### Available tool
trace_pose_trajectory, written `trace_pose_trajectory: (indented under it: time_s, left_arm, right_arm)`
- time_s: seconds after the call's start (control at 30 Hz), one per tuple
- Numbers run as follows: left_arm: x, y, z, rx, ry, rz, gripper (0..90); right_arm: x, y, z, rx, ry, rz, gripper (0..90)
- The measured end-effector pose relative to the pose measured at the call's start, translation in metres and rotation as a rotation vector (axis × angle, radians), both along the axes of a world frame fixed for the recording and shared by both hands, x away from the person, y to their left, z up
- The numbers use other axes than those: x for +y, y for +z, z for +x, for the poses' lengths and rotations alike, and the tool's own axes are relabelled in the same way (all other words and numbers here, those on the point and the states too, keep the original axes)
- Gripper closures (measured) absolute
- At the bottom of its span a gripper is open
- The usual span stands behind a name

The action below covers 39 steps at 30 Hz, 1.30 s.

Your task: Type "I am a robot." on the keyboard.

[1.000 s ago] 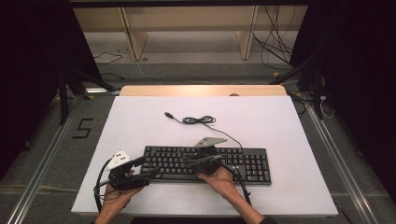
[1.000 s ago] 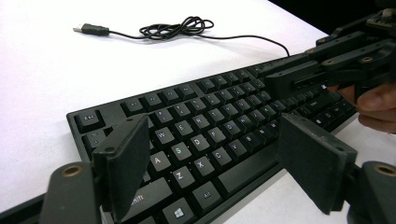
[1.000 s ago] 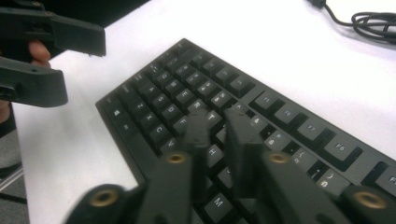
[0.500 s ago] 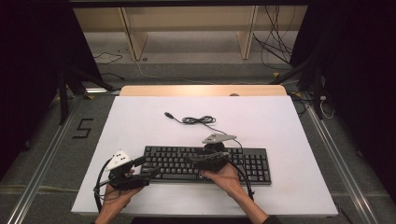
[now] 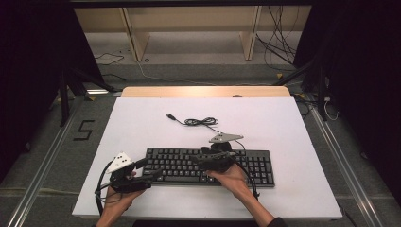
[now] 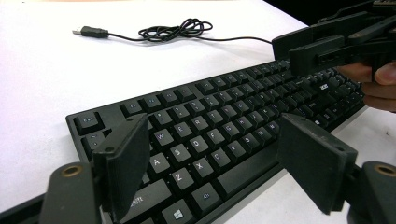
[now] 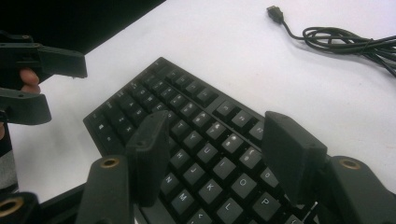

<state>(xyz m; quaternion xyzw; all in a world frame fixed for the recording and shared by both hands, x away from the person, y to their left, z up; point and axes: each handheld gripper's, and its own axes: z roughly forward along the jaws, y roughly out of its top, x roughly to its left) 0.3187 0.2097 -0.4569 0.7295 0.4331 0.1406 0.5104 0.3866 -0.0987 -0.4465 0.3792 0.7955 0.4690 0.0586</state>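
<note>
A black keyboard [image 5: 246, 168] lies across the near middle of the white table [image 5: 142, 118]. Its thin cable [image 5: 201, 122] is coiled behind it and ends in a USB plug [image 5: 170, 116]. My left gripper [image 5: 152, 169] is at the keyboard's left end, open wide, with the letter keys [image 6: 205, 135] showing between its jaws [image 6: 212, 135]. My right gripper [image 5: 197, 160] hovers over the middle keys and points left. Its jaws [image 7: 217, 128] have just been opening and stand open over the keys [image 7: 210, 135], holding nothing. In the left gripper view, the right gripper [image 6: 327, 44] shows at the top right.
A wooden strip [image 5: 203, 91] runs along the table's far edge, and wooden shelf legs and floor cables lie beyond it. Bare white table surface lies to the left, right and far side of the keyboard. The left gripper [image 7: 39, 79] and a fingertip show at the left of the right gripper view.
My right gripper has drifted a little to the right over the keyboard. The left gripper and the keyboard have stayed where they were.
</note>
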Motion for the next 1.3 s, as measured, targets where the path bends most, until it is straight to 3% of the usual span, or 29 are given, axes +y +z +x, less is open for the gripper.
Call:
trace_pose_trajectory:
  time_s: [0.27, 0.97, 1.3]
  left_arm:
    - [0.0, 0.0, 0.0, -0.001, -0.001, 0.0, 25.3]
    - [0.0, 0.0, 0.0, -0.002, -0.001, 0.0, 25.3]
    - [0.0, 0.0, 0.0, -0.003, 0.0, -0.001, 25.2]
  right_arm:
    - [0.0, -0.001, 0.002, 0.003, -0.008, -0.016, 47.5]
    - [0.003, -0.007, 0.004, 0.017, -0.007, -0.077, 85.8]
    - [0.007, -0.015, 0.006, 0.035, -0.016, -0.138, 90.0]
